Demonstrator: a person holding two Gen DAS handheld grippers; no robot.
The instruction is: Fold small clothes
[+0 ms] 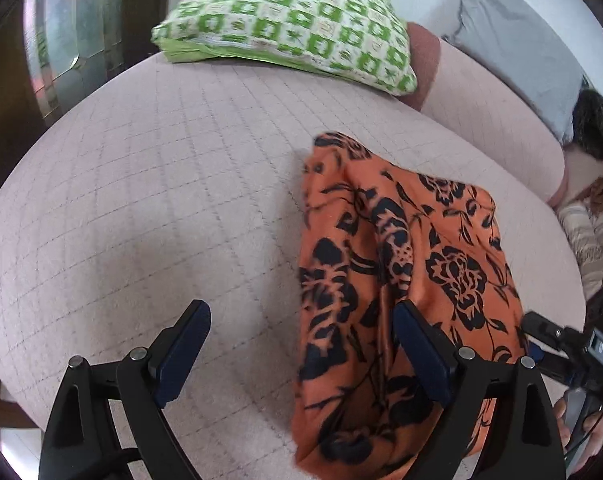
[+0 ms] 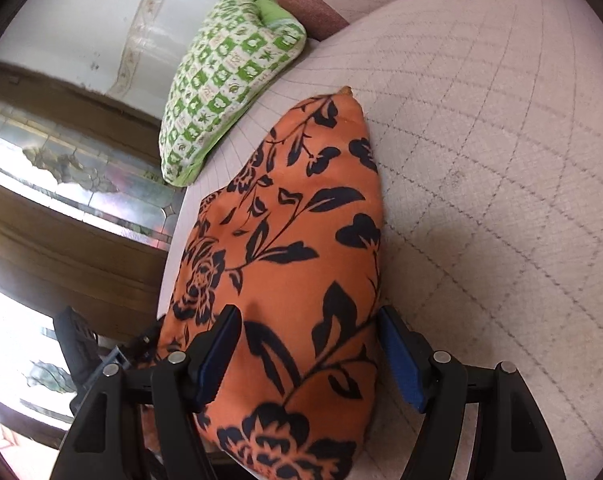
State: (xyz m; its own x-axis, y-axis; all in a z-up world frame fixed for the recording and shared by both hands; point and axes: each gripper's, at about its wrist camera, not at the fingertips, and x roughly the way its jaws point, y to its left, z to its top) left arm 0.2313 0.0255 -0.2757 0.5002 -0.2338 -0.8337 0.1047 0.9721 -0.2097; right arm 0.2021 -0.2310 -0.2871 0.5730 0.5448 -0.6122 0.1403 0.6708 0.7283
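**Orange cloth on bed — squaring up the fold**

Cloth (image 1: 405, 280): orange with black floral print, lying on the quilted bed (image 1: 161, 200), already doubled into a rough oblong, long axis running away from both cameras. Surface puckered; a raised ridge down the middle in the left view. Far corner poking up in the right view. Green checked pillow (image 1: 293, 28) well beyond, clear of the work.

Left gripper (image 1: 301, 352): fingers spread wide, released. Left finger over bare bed, right finger (image 1: 417, 352) over the cloth's near part; nothing pinched between them. Contact between that finger and the fabric: cannot tell.

Right gripper (image 2: 307, 354): fingers apart, straddling the near end of the cloth. Left finger (image 2: 217, 356) overlapping the fabric edge, right finger at the other edge. No clear pinch seen; judged released, resting around the cloth, not clamped on it.

Judgement on the step: fold partly made, next fold or a flattening pass pending.

Notes for doing it well:
- Smooth out the central ridge first; folding over a pucker locks it in.
- Take one near corner per gripper, through all layers, not just the top one.
- Lift low, carry straight along the long axis, match edge to edge at the far corner.
- Release only once the layers lie flat.
- Risk: thin slippery fabric sliding on the quilt, layers shearing apart.
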